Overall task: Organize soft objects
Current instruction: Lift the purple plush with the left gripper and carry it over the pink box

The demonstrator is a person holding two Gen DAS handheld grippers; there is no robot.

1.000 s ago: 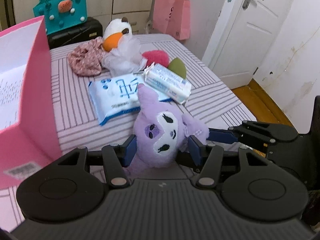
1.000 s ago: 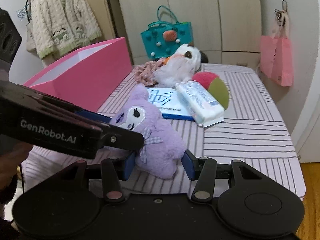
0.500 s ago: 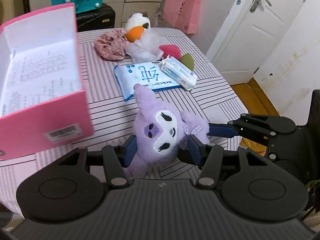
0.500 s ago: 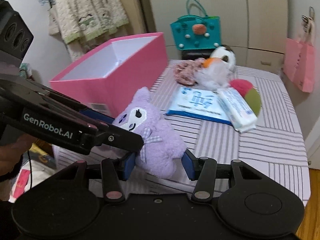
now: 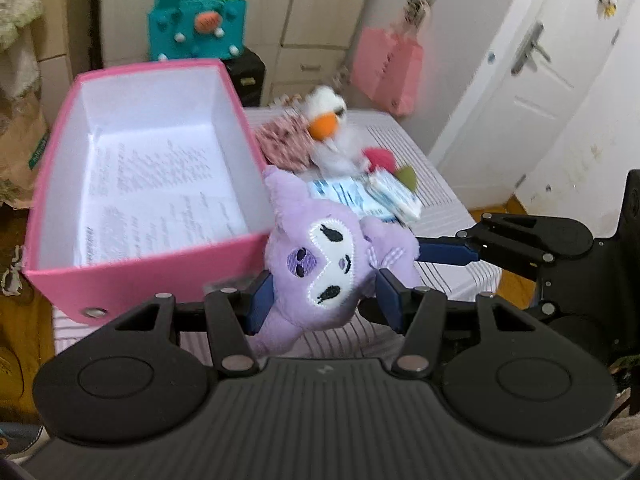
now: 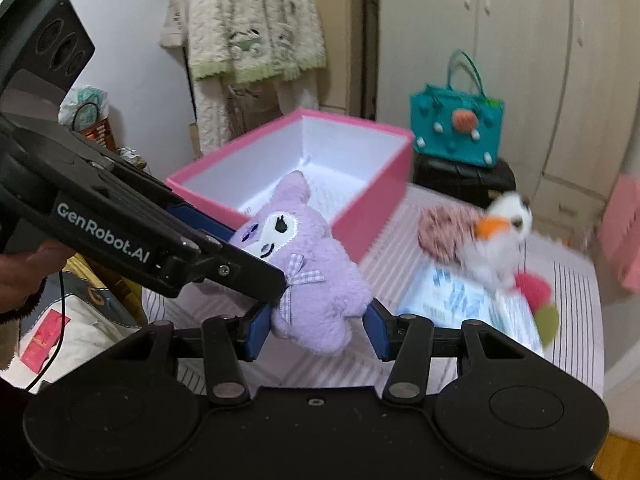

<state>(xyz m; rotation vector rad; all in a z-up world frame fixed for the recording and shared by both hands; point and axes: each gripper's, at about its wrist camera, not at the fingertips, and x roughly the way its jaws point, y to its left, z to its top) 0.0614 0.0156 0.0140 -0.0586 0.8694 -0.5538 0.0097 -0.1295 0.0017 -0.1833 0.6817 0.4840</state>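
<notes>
A purple plush toy [image 5: 316, 264] hangs in the air, held from two sides. My left gripper [image 5: 325, 304] is shut on its head and my right gripper [image 6: 316, 332] is shut on its body [image 6: 320, 292]. It hovers at the near right corner of the open pink box [image 5: 140, 268], which holds printed paper. On the striped table [image 5: 452, 208] behind lie a white duck plush [image 5: 328, 116], a floral cloth [image 5: 280, 140], a wipes pack [image 5: 340, 196], a tissue pack [image 5: 394, 196] and a red-green ball [image 5: 380, 158].
A teal bag [image 6: 456, 128] sits on a black case [image 6: 464, 180] beyond the table. A pink paper bag [image 5: 388, 68] hangs by the white door [image 5: 520, 80]. A fluffy cardigan [image 6: 256, 20] hangs at the left, with clutter on the floor below.
Both grippers have lifted the purple plush off the table and carried it toward the pink box, whose inside has come into view. The grip on it looks the same.
</notes>
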